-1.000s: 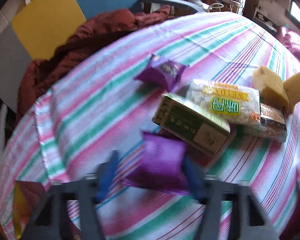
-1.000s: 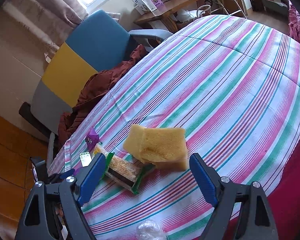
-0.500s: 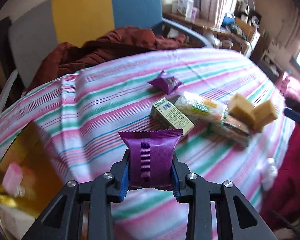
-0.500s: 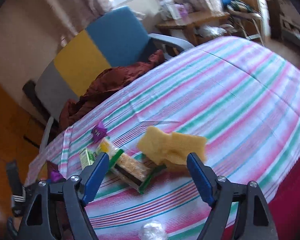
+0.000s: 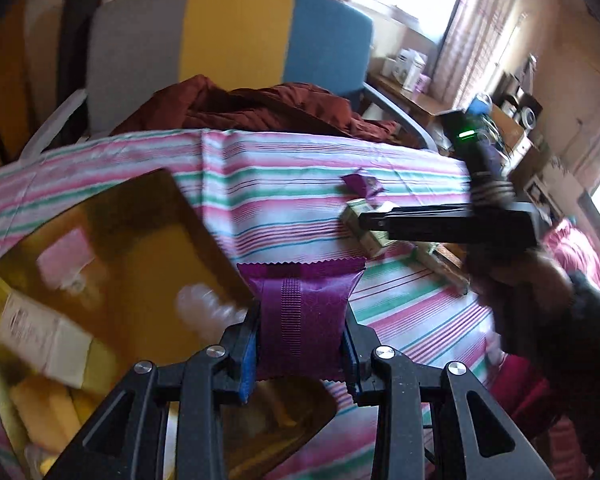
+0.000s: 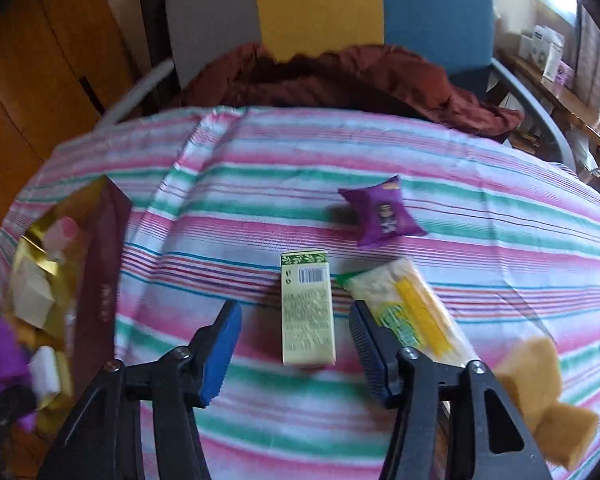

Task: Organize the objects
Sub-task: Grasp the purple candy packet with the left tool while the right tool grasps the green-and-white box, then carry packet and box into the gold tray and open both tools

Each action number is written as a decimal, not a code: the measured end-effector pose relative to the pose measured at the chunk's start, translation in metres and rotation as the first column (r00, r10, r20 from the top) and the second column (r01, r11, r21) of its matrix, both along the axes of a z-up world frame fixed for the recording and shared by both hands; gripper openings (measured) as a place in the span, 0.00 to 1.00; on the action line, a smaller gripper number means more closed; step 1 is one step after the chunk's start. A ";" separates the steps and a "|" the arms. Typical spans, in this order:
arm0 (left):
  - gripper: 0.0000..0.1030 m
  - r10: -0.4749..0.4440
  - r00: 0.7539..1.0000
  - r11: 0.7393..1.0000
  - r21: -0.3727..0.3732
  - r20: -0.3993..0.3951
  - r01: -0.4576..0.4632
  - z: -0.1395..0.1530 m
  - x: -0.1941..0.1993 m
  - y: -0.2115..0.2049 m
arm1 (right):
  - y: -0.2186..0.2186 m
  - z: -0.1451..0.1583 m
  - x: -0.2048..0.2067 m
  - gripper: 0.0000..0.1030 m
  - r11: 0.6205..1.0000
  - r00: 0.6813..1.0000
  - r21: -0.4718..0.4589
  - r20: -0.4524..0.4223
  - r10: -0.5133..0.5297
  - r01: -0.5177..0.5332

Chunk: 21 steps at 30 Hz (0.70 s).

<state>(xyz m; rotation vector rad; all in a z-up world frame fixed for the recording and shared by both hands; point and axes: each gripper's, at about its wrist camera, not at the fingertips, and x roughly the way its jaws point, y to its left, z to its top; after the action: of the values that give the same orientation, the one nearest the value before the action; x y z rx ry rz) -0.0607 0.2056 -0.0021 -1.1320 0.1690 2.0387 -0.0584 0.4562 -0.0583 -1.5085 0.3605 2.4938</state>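
**Two grippers, two purple packets, one green carton**

Nearest in the left wrist view: left gripper (image 5: 300,344) clamped on one purple packet (image 5: 302,312), blue pads pressed to its two sides, crimped top edge and ribbed back seam standing above the fingertips. Just left of and beneath those jaws, one gold-lined box (image 5: 112,264) lying open; blurred inside, so contents only roughly countable: a pink item, a white carton, a pale bottle-like blur, some yellow pieces. Box cut off at the lower left edge.

Nearest in the right wrist view: right gripper (image 6: 296,344) with jaws closing, pads not yet touching anything. Between them, lengthwise, one green carton (image 6: 308,308), barcode end pointing away. Touching the outer side of the right-hand finger: one yellow-and-white noodle packet (image 6: 412,312), partly hidden by that finger. Further right and lower: two tan sponge-like blocks (image 6: 540,384), the nearer one cut off by the frame edge. Beyond the jaws, a little right: a second purple packet (image 6: 384,216), print side up, too blurred to read. Far left of the jaws, the same box with a maroon wall, contents smeared.

All on one pink-green striped cloth (image 6: 260,184). Past it, one rust-red garment (image 6: 340,76) heaped against one grey-yellow-blue chair (image 6: 320,4). In the left view, the other gripper and a hand crossing at right, blurred.
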 end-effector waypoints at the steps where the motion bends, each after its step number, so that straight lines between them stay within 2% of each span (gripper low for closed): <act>1: 0.34 0.015 1.000 1.000 0.004 0.005 -0.015 -0.001 -0.001 -0.007 | -0.001 -0.010 -0.008 0.40 1.000 1.000 0.006 0.032 0.001 -0.001; 3: 0.34 0.052 0.998 0.999 0.014 0.019 -0.052 -0.002 -0.005 -0.024 | -0.004 -0.025 -0.017 0.28 1.000 0.997 0.019 0.083 0.009 -0.011; 6: 0.34 0.118 0.992 0.993 0.028 0.034 -0.119 -0.004 -0.012 -0.050 | -0.014 -0.028 -0.011 0.28 0.997 0.996 0.070 0.091 0.007 -0.014; 13: 0.34 0.253 0.966 0.967 0.025 0.052 -0.255 -0.013 -0.040 -0.089 | -0.049 0.014 0.020 0.28 0.998 0.997 0.028 -0.044 0.059 -0.058; 21: 0.34 0.299 0.954 0.953 0.050 -0.001 -0.299 0.002 -0.062 -0.097 | -0.110 0.050 0.013 0.28 0.985 0.976 -0.003 -0.133 0.171 -0.173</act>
<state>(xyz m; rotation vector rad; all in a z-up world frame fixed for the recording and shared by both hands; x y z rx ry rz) -0.1224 0.1081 0.0002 -1.1751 -0.0529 2.2997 -0.0449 0.3465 -0.0084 -1.4401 0.2799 2.7402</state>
